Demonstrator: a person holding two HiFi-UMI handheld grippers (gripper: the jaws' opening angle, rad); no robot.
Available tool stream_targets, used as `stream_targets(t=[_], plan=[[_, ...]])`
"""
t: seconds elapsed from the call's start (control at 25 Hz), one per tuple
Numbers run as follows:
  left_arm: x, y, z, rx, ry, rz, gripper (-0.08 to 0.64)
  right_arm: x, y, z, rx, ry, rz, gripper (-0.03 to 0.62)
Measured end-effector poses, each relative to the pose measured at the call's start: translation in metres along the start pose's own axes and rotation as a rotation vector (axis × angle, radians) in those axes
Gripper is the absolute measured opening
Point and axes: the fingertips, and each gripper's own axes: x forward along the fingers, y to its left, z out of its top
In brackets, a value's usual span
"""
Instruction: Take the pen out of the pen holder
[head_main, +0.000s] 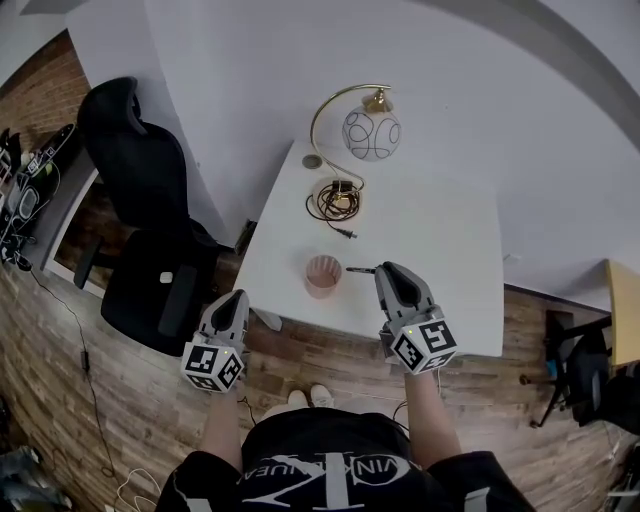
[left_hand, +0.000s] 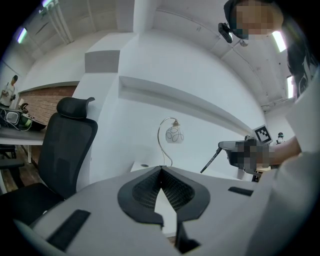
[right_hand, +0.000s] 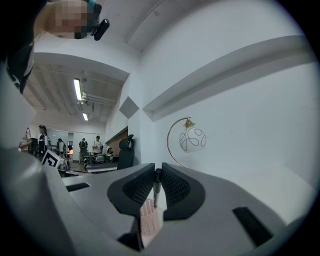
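Observation:
A pink mesh pen holder (head_main: 322, 275) stands near the front of the white table (head_main: 440, 250). My right gripper (head_main: 381, 270) is just right of it, shut on a dark pen (head_main: 360, 269) that points toward the holder's rim. In the right gripper view the pen (right_hand: 157, 186) is pinched upright between the jaws of the right gripper (right_hand: 157, 172), its lower end over the holder (right_hand: 150, 225); whether it is still inside I cannot tell. My left gripper (head_main: 238, 295) hangs off the table's left edge, shut and empty (left_hand: 161, 169). From there the pen (left_hand: 210, 161) slants down.
A gold arc lamp with a white globe (head_main: 370, 130) and a coiled cable (head_main: 335, 200) sit at the back of the table. A black office chair (head_main: 150, 200) stands to the left over the wood floor. Another chair (head_main: 580, 360) is at the far right.

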Motion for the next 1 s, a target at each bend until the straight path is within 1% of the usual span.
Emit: stream_targets(t=[0.32, 1.0], plan=[[0.006, -0.002, 0.013, 0.010, -0.026, -0.002, 0.012, -0.009, -0.006, -0.008, 0.001, 0.025, -0.012, 0.055], [0.003, 0.000, 0.008, 0.009, -0.010, 0.012, 0.012, -0.018, -0.003, -0.033, -0.014, 0.094, 0.012, 0.055]])
